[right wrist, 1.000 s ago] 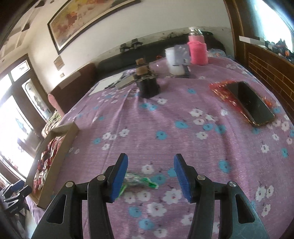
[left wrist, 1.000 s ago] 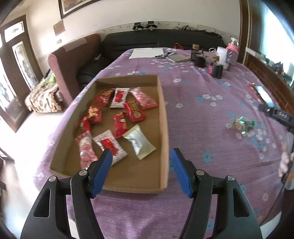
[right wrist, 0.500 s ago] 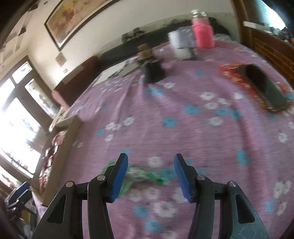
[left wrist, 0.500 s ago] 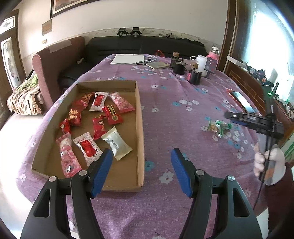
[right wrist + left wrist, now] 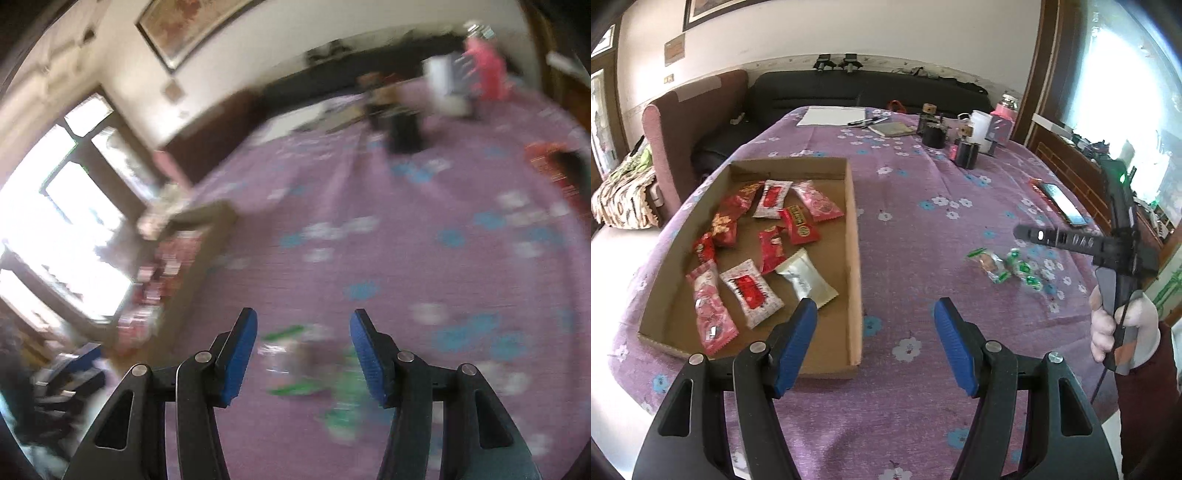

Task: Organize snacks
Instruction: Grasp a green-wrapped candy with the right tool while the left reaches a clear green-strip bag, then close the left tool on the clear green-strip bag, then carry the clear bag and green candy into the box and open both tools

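A shallow cardboard tray point(image 5: 854, 236) lies on the purple flowered tablecloth and holds several red, pink and silver snack packets point(image 5: 764, 243). Green and clear wrapped candies point(image 5: 1004, 264) lie loose on the cloth to its right. My left gripper point(image 5: 873, 343) is open and empty, above the tray's near right corner. My right gripper point(image 5: 303, 354) is open and empty, with the blurred green candies point(image 5: 314, 365) between and just beyond its fingers. The right gripper also shows in the left wrist view point(image 5: 1071, 240), above the candies.
A phone point(image 5: 1062, 203) lies on a red packet at the right. Black containers point(image 5: 966, 153), a white cup point(image 5: 980, 125), a pink bottle point(image 5: 1004, 114), paper and pens stand at the far end. A dark sofa and a pink armchair point(image 5: 676, 122) lie beyond the table.
My left gripper has pulled back and swung right, so the tray sits further left. My right gripper has moved over the green candies; its view is now blurred by motion.
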Motion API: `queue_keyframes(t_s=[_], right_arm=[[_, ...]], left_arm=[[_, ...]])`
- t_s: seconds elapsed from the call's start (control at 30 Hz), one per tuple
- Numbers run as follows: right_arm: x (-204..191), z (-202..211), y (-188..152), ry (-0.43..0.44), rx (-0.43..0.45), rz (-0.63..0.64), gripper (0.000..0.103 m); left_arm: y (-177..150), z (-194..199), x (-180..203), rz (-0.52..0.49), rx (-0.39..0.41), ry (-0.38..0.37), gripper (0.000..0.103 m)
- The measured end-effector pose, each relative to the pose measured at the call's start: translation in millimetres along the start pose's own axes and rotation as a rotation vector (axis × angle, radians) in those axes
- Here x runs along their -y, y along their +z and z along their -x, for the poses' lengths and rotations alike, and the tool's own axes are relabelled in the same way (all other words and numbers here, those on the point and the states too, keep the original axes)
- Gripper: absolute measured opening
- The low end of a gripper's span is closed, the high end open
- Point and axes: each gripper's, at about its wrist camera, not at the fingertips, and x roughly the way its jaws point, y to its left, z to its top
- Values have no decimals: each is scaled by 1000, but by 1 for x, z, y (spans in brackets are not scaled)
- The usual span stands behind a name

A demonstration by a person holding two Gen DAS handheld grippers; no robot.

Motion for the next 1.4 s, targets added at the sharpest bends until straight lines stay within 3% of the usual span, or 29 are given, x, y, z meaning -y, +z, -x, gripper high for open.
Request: queue_keyframes(t_s=[0.07, 0.23, 0.37, 0.53, 0.73, 0.97, 1.07, 1.1, 1.17, 1.4], right_arm=[[5, 2, -9, -67, -25, 24, 56], [6, -9, -33, -94, -79, 35, 51], [0, -14, -35, -118, -60, 81, 23], [13, -9, -34, -224, -16, 70, 23], [48, 1, -30, -150, 16, -64, 23], [48, 0, -31, -140, 17, -58, 24], [48, 1, -32, -138, 19, -59, 24], [48, 1, -32, -140, 20, -59, 24], [46, 1, -33, -144, 22, -57, 24], [48, 2, -32, -142, 31, -64, 23]], left_arm=[[1, -3, 3, 9, -7, -36, 65], [8, -21, 21, 30, -81, -143, 65], [15, -32, 44, 10, -119, -178, 65], [22, -60, 70, -8, -167, -180, 65], [30, -103, 100, -31, -227, -184, 65], [34, -136, 115, -38, -255, -168, 65], [35, -137, 119, -61, -225, -149, 65], [35, -137, 120, -68, -219, -142, 61], [34, -138, 122, -97, -199, -106, 45], [33, -127, 108, -32, -193, -176, 33]])
